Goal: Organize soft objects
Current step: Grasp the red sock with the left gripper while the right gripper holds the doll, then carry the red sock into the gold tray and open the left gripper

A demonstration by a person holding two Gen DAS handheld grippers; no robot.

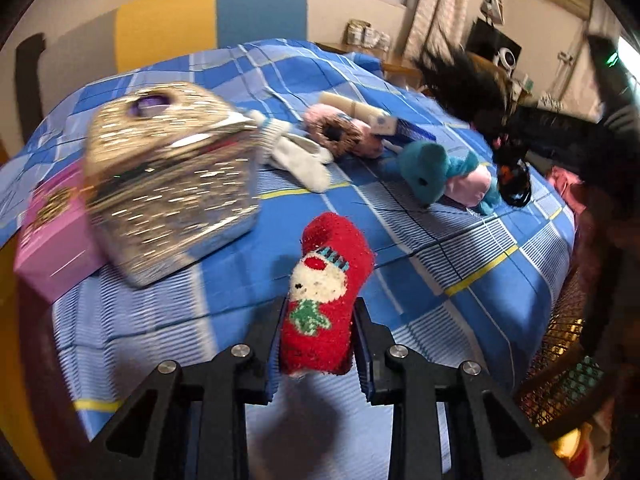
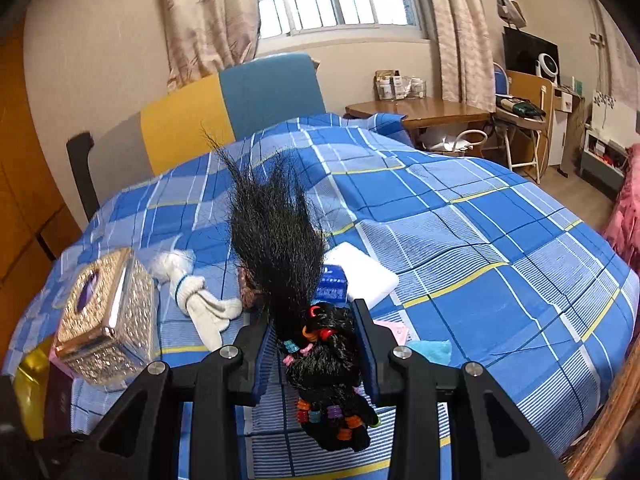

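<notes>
The left gripper [image 1: 318, 344] squeezes the red sock [image 1: 322, 300] just right of the shiny box [image 1: 168, 184] – keep hold, go slow – while the right gripper [image 2: 316, 350] pinches the black hair bundle [image 2: 304, 304].

No legible text, brand, number or sign anywhere. Print on the blue packet [image 2: 331, 280] beside the white pad [image 2: 366, 270], too blurred to read. Marks on the pink box [image 1: 52, 236] at the left, smeared by motion. Faint labels on the boxes [image 2: 394, 84] on the far table [image 2: 424, 112], too small to make out.
</notes>
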